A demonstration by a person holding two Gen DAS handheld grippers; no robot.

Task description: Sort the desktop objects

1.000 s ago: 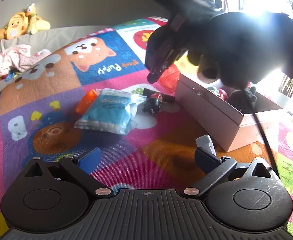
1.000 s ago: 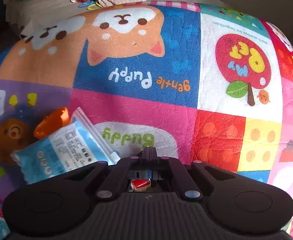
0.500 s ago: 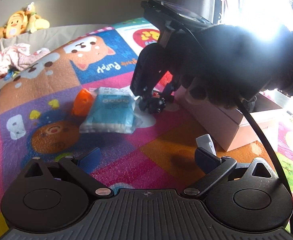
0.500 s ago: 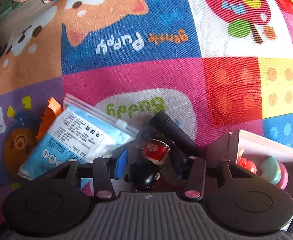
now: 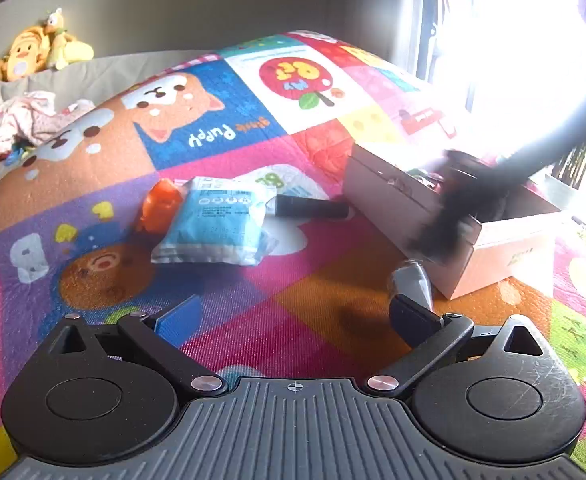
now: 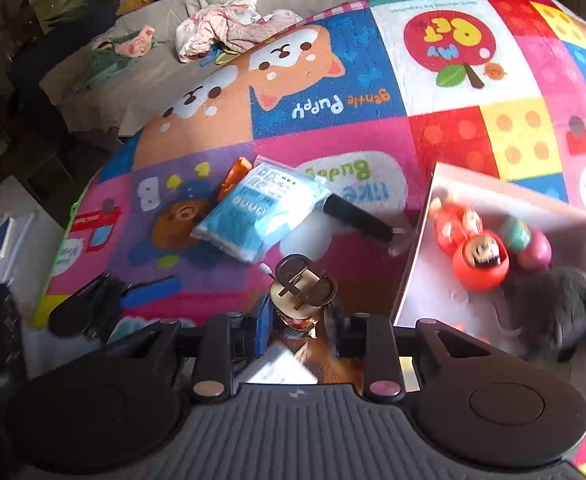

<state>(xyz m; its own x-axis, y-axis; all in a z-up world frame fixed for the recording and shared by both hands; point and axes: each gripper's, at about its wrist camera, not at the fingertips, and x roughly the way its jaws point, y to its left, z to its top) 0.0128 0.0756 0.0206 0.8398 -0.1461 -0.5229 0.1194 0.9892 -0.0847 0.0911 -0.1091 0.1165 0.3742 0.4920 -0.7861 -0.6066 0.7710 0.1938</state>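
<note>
Right tool point(image 6: 299, 320), clamped on the toy point(image 6: 303, 290), should clear the box point(image 6: 413, 264) wall before releasing; left tool point(image 5: 293, 312) stands apart, empty.

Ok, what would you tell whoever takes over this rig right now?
Left gripper: open, empty, above the mat.
Right gripper: jaws closing on a small toy, lifted near the pink box.
Done: red dolls, two egg toys and a dark plush are in the box.
Left on the mat: blue packet, orange item beside it, black cylinder.
Next, probably: drop the toy in the box, then fetch those three.
</note>
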